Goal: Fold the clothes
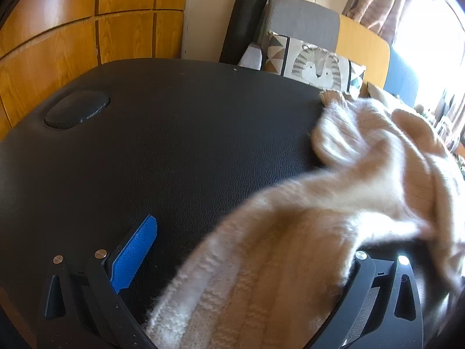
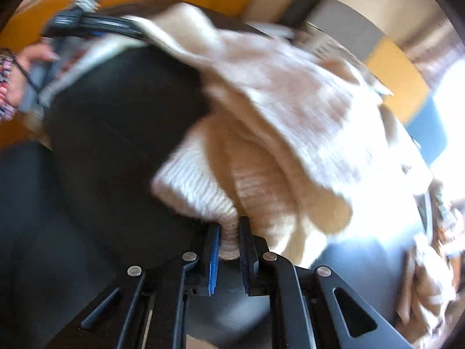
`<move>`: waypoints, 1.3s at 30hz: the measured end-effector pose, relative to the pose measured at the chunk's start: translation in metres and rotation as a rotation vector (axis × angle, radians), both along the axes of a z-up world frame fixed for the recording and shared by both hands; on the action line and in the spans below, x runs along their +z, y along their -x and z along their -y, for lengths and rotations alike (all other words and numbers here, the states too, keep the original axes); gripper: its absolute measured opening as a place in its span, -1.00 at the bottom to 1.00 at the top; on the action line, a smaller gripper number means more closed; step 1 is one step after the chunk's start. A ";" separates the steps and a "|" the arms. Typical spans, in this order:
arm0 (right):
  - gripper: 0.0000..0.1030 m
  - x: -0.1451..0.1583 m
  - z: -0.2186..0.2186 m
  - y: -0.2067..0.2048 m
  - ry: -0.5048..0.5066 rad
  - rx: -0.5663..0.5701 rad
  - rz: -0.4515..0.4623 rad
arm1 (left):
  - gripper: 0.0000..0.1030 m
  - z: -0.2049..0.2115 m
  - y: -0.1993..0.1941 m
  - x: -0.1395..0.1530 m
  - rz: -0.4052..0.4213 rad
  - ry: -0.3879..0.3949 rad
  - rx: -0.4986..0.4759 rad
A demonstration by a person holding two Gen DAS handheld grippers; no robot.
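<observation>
A fluffy cream ribbed sweater (image 1: 334,197) lies bunched over the right half of the black leather table (image 1: 174,145). My left gripper (image 1: 250,232) stands open and wide. Its blue-padded left finger (image 1: 136,256) is bare, and a strip of the sweater runs through the gap and covers the right finger. In the right wrist view the sweater (image 2: 290,101) is lifted and blurred. My right gripper (image 2: 229,241) is shut on a ribbed edge of it. The left gripper (image 2: 96,26), held by a hand (image 2: 26,67), shows at the top left with the sweater's far edge on it.
A round black disc (image 1: 77,110) is set in the table at the far left. Behind the table stand a grey chair (image 1: 302,20) with a tiger cushion (image 1: 316,64), a black roll (image 1: 247,14) and a wood-panelled wall (image 1: 72,29). More cream cloth (image 2: 430,285) lies at the lower right.
</observation>
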State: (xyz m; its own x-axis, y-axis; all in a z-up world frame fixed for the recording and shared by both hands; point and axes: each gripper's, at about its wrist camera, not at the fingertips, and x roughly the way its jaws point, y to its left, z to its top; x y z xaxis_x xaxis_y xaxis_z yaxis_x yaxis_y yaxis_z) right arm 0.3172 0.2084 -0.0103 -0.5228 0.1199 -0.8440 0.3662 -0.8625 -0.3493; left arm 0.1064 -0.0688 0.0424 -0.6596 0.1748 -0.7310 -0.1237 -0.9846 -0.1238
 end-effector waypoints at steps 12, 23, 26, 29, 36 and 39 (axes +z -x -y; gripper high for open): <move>-0.94 -0.003 -0.220 -0.019 -0.026 -0.517 -0.028 | 1.00 -0.019 0.019 -0.002 0.039 0.160 -0.047; -0.49 0.025 -0.161 -0.012 0.553 -0.432 -0.184 | 1.00 -0.038 0.051 0.014 0.073 0.334 -0.057; -0.48 0.008 -0.175 0.013 0.584 -0.545 -0.169 | 1.00 -0.043 0.055 0.020 0.081 0.361 -0.056; -0.41 -0.007 -0.186 0.017 0.633 -0.600 -0.130 | 1.00 -0.040 0.027 0.029 0.075 0.213 -0.059; -0.86 -0.007 -0.193 0.037 0.865 -0.589 -0.102 | 1.00 -0.038 -0.035 0.026 0.122 -0.147 -0.067; -0.86 0.006 -0.183 0.050 1.094 -0.577 -0.124 | 1.00 -0.045 -0.049 0.028 0.104 -0.166 -0.065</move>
